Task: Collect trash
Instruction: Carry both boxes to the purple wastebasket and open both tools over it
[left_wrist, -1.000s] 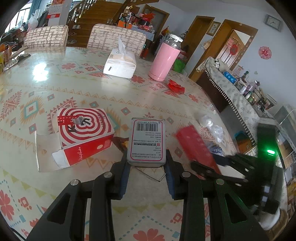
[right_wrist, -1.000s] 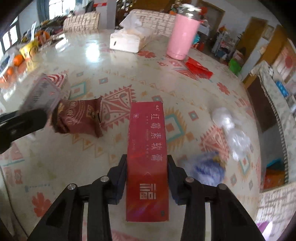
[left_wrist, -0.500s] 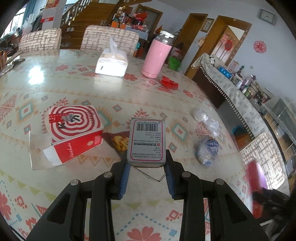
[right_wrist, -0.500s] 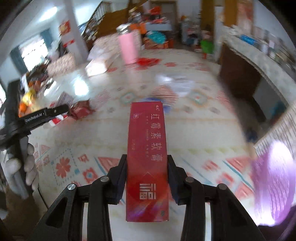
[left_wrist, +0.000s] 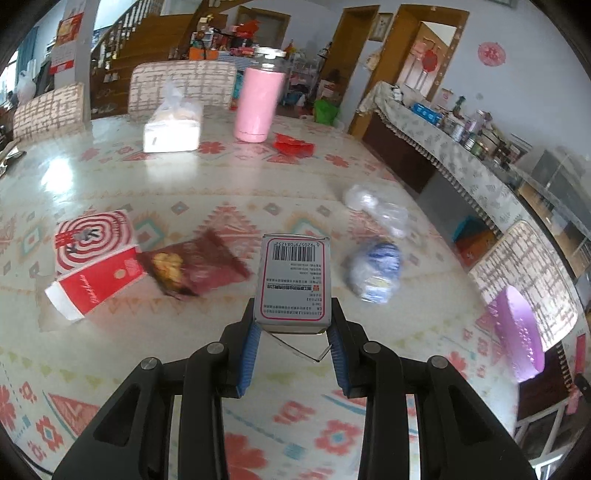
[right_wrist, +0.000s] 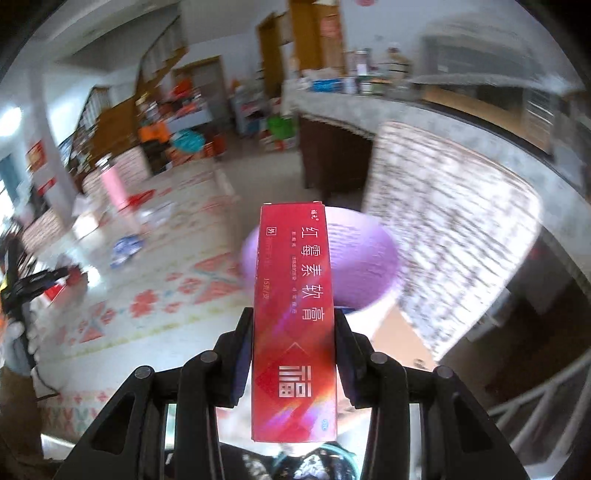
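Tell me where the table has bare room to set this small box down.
Bare table lies between the tissue pack and the brown snack bag, and in front of the left gripper. It is crowded from the red-and-white box across to the blue wrapper.

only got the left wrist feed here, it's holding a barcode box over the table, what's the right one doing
Observer: The right gripper is shut on a long red box.
Operator: where's it pointing
Observer: At a purple basin just past the table edge, beside a chair back.
Operator: box in the basin yet
Observer: No, the box is clamped between the pads, above the basin's near rim.
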